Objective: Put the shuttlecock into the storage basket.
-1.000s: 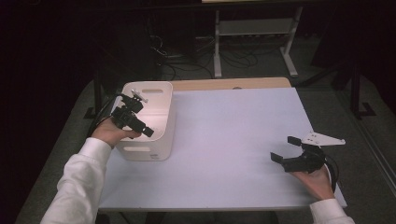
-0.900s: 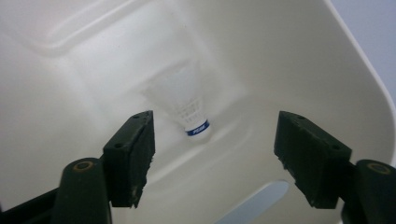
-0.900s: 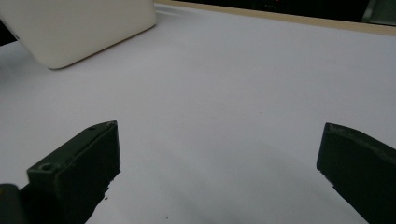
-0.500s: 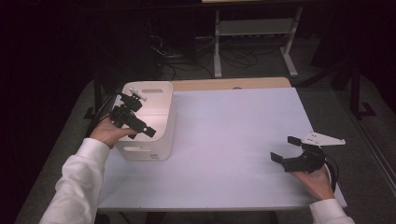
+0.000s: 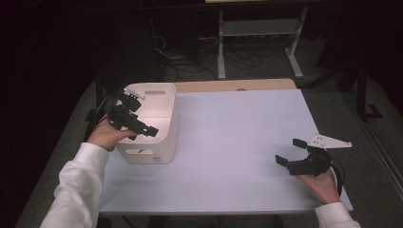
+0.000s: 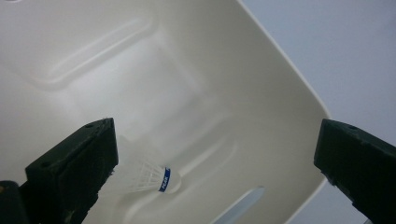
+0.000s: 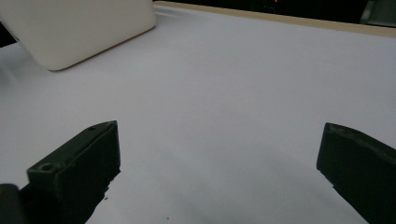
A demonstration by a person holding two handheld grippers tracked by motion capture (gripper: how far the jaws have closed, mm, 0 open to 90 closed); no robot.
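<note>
- The left hand-held gripper hangs over the open top of a white bin at the left side of the tabletop, tipped down into it.
- Its jaws stand wide apart, released, with nothing between them.
- In the left gripper view, a white shuttlecock with a blue band at its cork lies on its side on the bin's floor, just beside the left jaw and partly hidden behind it; whether they touch cannot be told.
- The bin has rounded corners and a slot handle in its wall.
- The right hand-held gripper rests low at the near right of the tabletop, well apart from the bin.
- Its jaws are also spread and released, facing left across the bare white surface toward the bin.
</note>
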